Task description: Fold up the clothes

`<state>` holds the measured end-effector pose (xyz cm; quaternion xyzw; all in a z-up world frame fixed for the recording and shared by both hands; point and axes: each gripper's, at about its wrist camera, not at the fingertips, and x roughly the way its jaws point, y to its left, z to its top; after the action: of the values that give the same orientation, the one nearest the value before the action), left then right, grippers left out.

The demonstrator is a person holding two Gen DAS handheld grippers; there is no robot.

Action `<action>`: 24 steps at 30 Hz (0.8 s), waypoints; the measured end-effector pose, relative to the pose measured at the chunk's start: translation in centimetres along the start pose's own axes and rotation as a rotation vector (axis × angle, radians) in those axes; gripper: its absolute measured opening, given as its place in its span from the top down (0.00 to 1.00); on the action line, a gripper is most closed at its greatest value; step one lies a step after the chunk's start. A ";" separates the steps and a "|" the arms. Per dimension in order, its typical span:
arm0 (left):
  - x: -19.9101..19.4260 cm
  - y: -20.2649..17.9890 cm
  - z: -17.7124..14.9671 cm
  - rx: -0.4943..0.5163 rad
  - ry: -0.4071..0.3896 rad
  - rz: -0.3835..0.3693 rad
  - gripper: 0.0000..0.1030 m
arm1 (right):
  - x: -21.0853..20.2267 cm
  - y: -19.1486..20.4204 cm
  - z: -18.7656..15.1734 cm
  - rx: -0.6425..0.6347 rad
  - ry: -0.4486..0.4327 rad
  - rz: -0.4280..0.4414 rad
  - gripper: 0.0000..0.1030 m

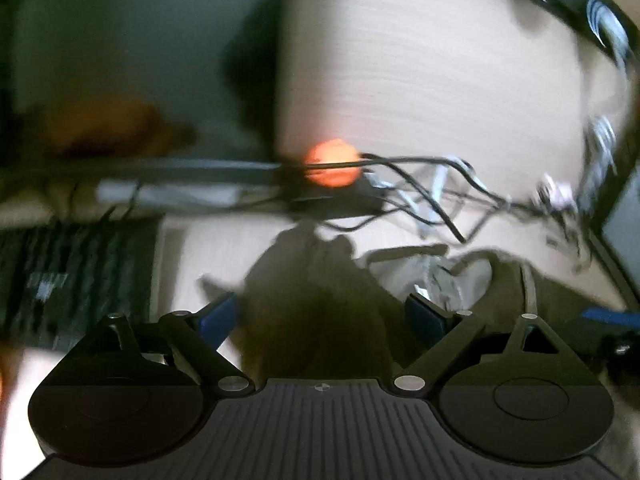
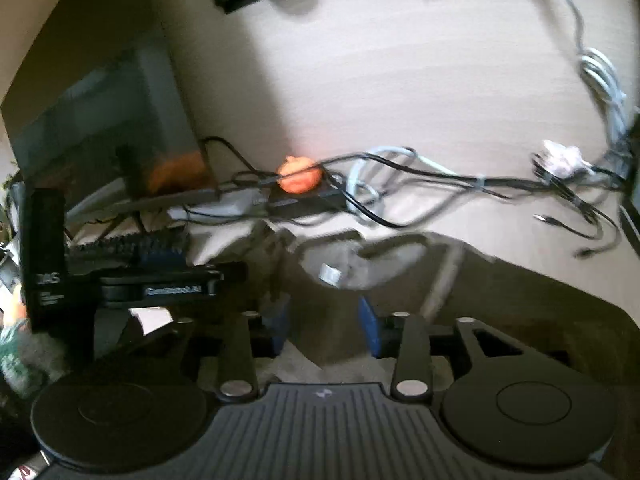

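Only right view shows black box (image 2: 42, 256); both claws (image 1: 320, 316) (image 2: 325, 326) agape astride brown garment (image 1: 316, 320), unclamped.

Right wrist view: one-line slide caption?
Right tool open over a dark olive garment on a wooden desk, tangled cables behind.

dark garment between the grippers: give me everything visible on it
The garment is dark olive-brown, soft cloth by its look, with a pale inner lining showing at its opening. It lies crumpled, unfolded, on the light wooden table, short of the tangled cables. Cloth sits between the wide-spread blue pads of the left gripper and the right gripper; blur hides whether they touch it.
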<state>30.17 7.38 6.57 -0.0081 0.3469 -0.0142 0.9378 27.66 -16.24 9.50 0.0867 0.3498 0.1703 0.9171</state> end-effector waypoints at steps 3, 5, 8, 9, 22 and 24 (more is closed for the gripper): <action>1.5 -2.1 -0.9 0.228 0.001 0.065 0.33 | -1.1 -2.2 -1.1 0.046 0.017 -0.046 0.58; 2.6 -2.4 -1.7 0.297 0.040 0.088 0.65 | -1.7 -4.0 -2.0 0.091 0.026 -0.080 0.57; 2.7 -1.9 -1.4 0.279 0.052 0.099 0.85 | -2.9 -6.2 -3.3 0.152 0.024 -0.110 0.56; 1.8 -1.9 -0.9 0.248 0.032 0.092 0.87 | -3.2 -6.7 -3.6 0.165 0.021 -0.116 0.56; -7.5 -6.7 -3.8 0.168 -0.039 -0.275 0.07 | -2.3 -5.7 -0.1 0.090 -0.050 0.005 0.30; -7.1 -5.5 -4.7 0.070 0.003 -0.248 0.06 | -0.6 -5.4 0.3 0.065 -0.031 0.016 0.30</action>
<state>21.65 2.10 7.77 -0.0183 0.3437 -0.1423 0.9281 28.79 -21.43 8.54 0.1221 0.3402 0.1649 0.9177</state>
